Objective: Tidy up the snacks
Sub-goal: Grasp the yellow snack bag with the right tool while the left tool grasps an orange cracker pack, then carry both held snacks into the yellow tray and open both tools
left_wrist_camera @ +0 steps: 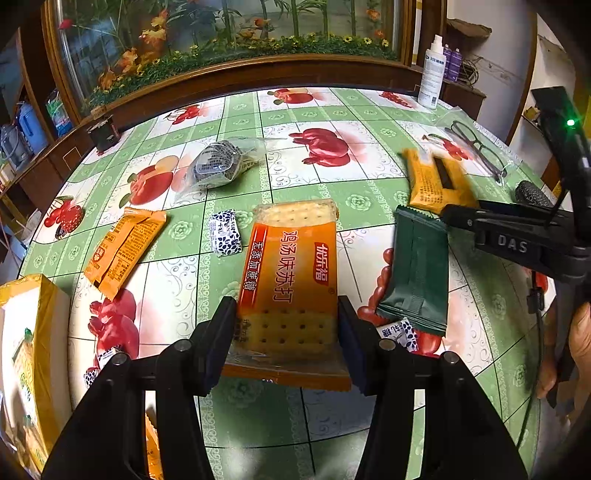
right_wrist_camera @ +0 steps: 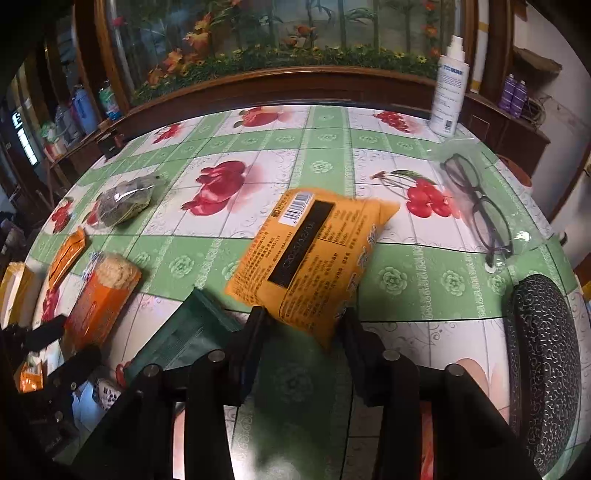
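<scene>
My left gripper point(left_wrist_camera: 287, 332) is shut on an orange soda cracker pack point(left_wrist_camera: 291, 280), holding its near end just above the table; the pack also shows in the right wrist view point(right_wrist_camera: 99, 299). My right gripper point(right_wrist_camera: 303, 332) is shut on a yellow snack pack point(right_wrist_camera: 314, 258), lifted and tilted; it shows blurred in the left wrist view point(left_wrist_camera: 436, 181). A dark green packet point(left_wrist_camera: 415, 277) lies between them on the table. An orange packet point(left_wrist_camera: 122, 251), small blue-white candies point(left_wrist_camera: 224, 232) and a clear bag of dark snacks point(left_wrist_camera: 218, 164) lie on the cloth.
A yellow box point(left_wrist_camera: 33, 350) stands at the left edge. Glasses in a clear sleeve point(right_wrist_camera: 480, 206), a dark glasses case point(right_wrist_camera: 543, 362) and a white spray bottle point(right_wrist_camera: 448, 88) are at the right. A wooden-framed picture point(left_wrist_camera: 229, 33) backs the table.
</scene>
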